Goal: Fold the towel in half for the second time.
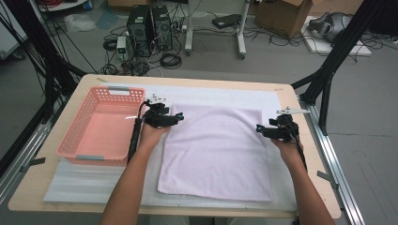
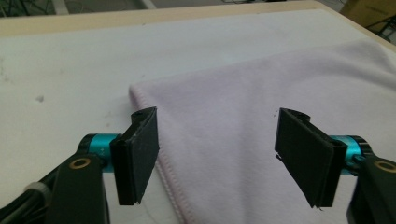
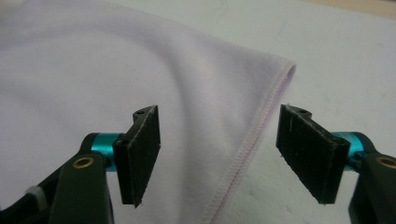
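The person's forearms come in over the near edge of the table (image 1: pixel 28 197), one on each side of the pale lilac towel (image 1: pixel 216 150) that lies spread flat on a white mat (image 1: pixel 94 185) in the middle of the tabletop. The left gripper (image 1: pixel 179 117) hangs at the towel's far left corner, the right gripper (image 1: pixel 258 128) at its far right corner. In both gripper views the jaws stand apart with cloth below and between them, the pads not pressing on anything, so nothing is held yet.

That towel looks light and thoroughly limp: it will sag, drape and fold wherever it is lifted, and a plush nap like that should give the black pads decent bite rather than slip. I'd take it right at the two far corners, pinching across the stitched hem (image 3: pixel 247 154), which is the firmest part and lies clear of the mat's surface only by its own thickness, so the lower jaw will have to scrape under it.

For room, the towel's left edge runs just beside the pink basket (image 1: pixel 101 126), whose wall stands close to the left hand; swinging that corner outward could knock it. The right side has bare mat and then the table edge. Forward of the towel there is open mat, and the near half is free for folding toward the person
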A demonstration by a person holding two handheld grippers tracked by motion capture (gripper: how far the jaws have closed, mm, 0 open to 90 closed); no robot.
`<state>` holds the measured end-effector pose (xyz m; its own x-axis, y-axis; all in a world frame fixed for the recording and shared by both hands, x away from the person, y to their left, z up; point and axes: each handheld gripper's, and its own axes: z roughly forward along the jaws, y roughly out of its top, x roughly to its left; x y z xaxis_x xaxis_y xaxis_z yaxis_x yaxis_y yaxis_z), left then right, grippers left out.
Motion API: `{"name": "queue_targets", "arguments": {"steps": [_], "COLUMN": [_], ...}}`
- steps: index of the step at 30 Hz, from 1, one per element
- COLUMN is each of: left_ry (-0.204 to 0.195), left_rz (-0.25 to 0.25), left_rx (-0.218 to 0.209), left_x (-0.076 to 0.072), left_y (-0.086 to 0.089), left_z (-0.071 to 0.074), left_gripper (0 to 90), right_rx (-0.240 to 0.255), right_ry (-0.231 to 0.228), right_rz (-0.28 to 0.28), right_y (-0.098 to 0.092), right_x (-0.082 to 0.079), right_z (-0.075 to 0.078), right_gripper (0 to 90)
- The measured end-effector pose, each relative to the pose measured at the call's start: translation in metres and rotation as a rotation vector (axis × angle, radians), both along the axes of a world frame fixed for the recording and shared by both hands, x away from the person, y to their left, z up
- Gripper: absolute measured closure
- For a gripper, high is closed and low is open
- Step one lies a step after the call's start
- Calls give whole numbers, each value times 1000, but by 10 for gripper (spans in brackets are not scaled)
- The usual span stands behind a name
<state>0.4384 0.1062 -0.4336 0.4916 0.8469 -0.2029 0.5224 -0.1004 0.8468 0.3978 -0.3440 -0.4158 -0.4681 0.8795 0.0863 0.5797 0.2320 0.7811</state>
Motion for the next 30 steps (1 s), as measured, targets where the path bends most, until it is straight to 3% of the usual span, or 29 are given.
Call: {"name": "queue_targets", "arguments": {"steps": [5,7,9,10,14,17,19,21,22,24,28,30], "left_ry": [41,72,71,75,66,49,39,38,39,47,126,147], "left_rz": [26,19,10,20,36,31,24,-18,-38,-38,25,42], "left_rx": [40,93,115,142,176,194,198,169,159,142,17,-9], "left_x": [11,16,18,24,33,34,34,35,35,35,38,38], "left_y": [0,-7,-10,-15,-20,-19,-18,-17,-17,-15,-7,-4], "left_z": [-16,-17,-17,-16,-17,-17,-17,-18,-18,-18,-20,-19], "left_gripper": [351,342,340,341,368,433,499,702,792,830,844,846], "right_rx": [-10,-7,-4,-24,-83,-77,-72,-50,-47,-27,77,60], "right_ry": [41,55,66,63,52,64,59,65,68,80,111,107], "right_rz": [-51,-67,-75,-77,-97,-114,-114,-89,-80,-80,-113,-120], "right_y": [-6,-8,-8,-7,-4,-3,-3,-1,0,0,-8,-6], "right_x": [15,20,22,26,34,40,42,42,42,42,43,42], "right_z": [-18,-25,-28,-31,-28,-29,-29,-30,-30,-30,-33,-32], "right_gripper": [376,393,409,408,463,511,606,771,806,845,865,869]}}
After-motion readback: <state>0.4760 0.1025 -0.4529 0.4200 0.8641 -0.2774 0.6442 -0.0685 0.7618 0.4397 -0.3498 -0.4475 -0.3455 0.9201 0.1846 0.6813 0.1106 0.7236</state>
